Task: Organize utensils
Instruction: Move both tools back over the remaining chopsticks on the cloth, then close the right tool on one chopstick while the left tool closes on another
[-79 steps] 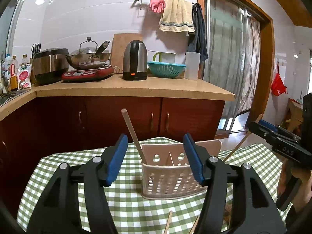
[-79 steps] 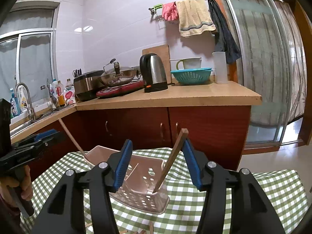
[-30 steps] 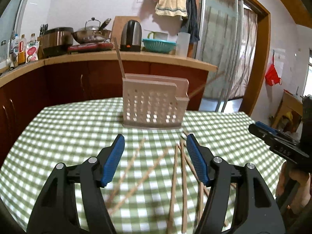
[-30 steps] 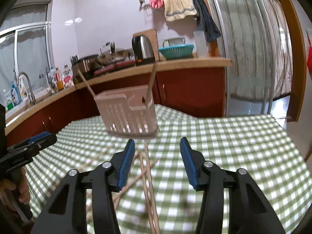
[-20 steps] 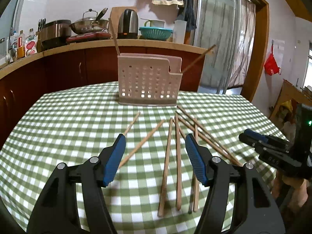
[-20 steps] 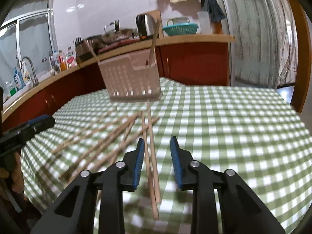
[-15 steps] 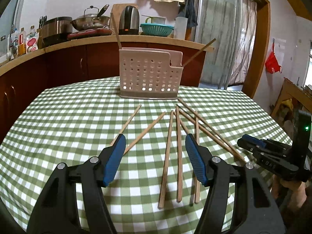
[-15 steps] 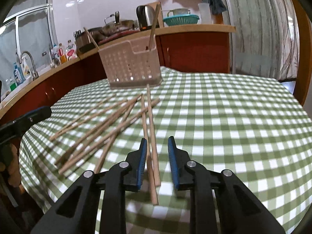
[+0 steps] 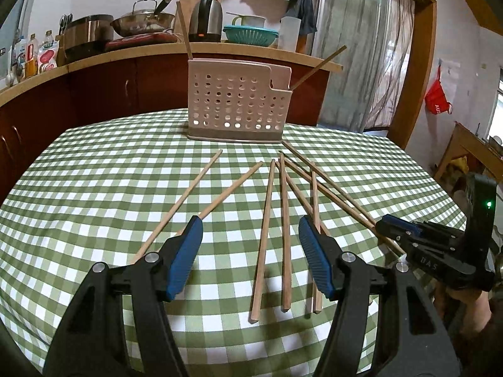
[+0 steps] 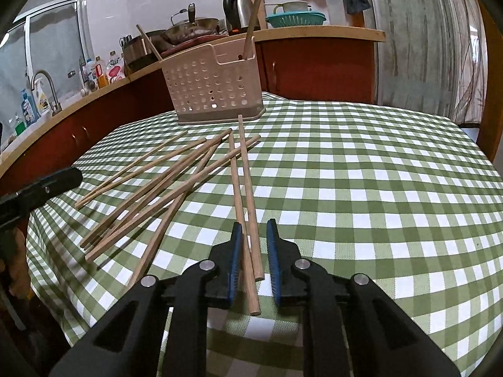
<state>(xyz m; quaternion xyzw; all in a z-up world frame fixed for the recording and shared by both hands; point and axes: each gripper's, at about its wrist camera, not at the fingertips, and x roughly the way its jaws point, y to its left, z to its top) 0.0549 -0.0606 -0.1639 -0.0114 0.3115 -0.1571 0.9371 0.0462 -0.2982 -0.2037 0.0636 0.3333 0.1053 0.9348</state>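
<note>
Chopsticks (image 10: 248, 220) could both get pinched: our right gripper (image 10: 254, 251) is closing with two ends between its jaws, pads not yet pressing, and one may skew and slip. Our left gripper (image 9: 250, 240) hangs apart over the spread, holding nothing. The holder (image 10: 213, 88) stands ahead. Since a second ago both grippers sank tableward.
</note>
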